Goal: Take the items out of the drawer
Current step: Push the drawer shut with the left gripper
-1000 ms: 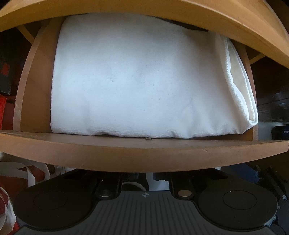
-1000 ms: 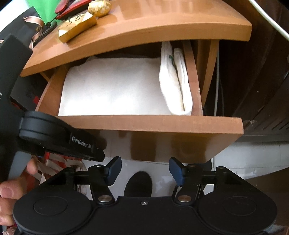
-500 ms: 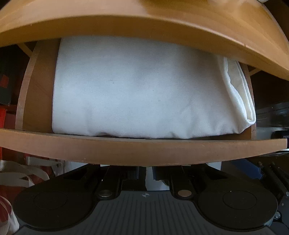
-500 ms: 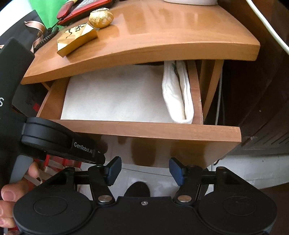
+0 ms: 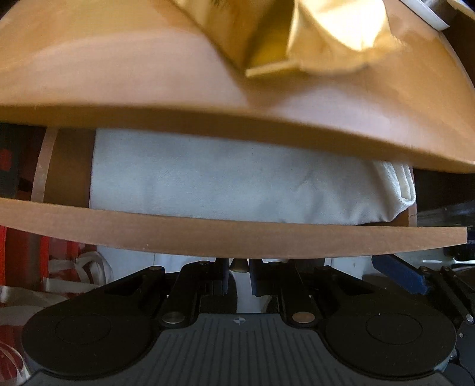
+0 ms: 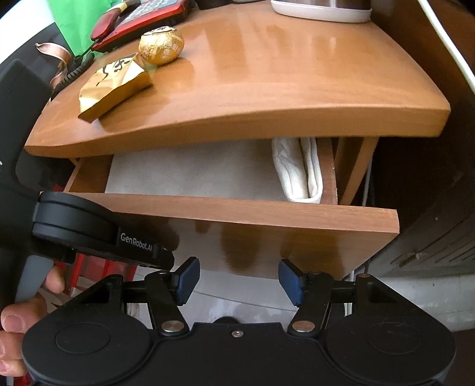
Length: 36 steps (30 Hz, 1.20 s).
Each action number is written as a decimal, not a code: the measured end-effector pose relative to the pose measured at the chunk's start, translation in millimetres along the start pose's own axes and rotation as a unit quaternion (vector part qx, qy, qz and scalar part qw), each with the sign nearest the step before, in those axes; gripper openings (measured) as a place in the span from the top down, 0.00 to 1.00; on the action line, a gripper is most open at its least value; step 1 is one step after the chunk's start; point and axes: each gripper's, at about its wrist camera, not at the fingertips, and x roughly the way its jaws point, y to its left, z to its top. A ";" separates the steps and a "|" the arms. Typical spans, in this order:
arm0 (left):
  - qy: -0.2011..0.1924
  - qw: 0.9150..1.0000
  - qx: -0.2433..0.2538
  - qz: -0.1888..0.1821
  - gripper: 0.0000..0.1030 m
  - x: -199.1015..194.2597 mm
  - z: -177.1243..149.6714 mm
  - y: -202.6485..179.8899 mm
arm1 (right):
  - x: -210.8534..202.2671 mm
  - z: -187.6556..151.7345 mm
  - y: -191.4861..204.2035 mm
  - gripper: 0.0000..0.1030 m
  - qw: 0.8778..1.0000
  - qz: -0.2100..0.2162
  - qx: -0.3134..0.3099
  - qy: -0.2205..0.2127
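Gripping drawer front point(image 6: 267, 213) | left gripper point(image 5: 239, 271) | cloth point(image 5: 222, 184) under tabletop edge point(image 5: 237, 124)

I count one drawer point(image 6: 237, 213) partly pulled out, and in it two white cloth items: one large flat folded cloth point(image 6: 190, 172) and one smaller rolled cloth point(image 6: 299, 172) along its right side. On the table point(image 6: 297, 83) above I see two gold-wrapped things, one flat packet point(image 6: 114, 86) and one round ball point(image 6: 161, 49), plus one red telephone point(image 6: 142, 17). Two tools show: my right tool point(image 6: 239, 280) and the left tool point(image 6: 98, 234) beside it.
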 end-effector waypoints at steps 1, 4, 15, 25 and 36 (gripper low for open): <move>-0.002 1.000 0.000 0.000 0.87 -0.4 -0.4 -0.6 | 0.9 1.9 -0.4 0.45 1.000 0.001 0.001 -0.001; -0.008 1.000 -0.002 0.000 0.87 -2.0 -1.9 -0.5 | 3.7 7.4 -1.6 0.45 1.000 0.003 0.003 -0.006; -0.014 1.000 -0.002 -0.001 0.87 -6.3 -21.9 -0.9 | 10.7 18.3 -0.9 0.45 1.000 0.005 -0.005 -0.012; -0.018 1.000 -0.003 0.002 0.87 -11.0 -45.2 -2.1 | 10.6 24.4 -7.8 0.45 1.000 0.007 0.008 -0.015; -0.017 1.000 0.000 0.004 0.86 -17.1 -75.9 -4.3 | 7.0 21.4 -12.5 0.44 1.000 0.007 0.003 -0.017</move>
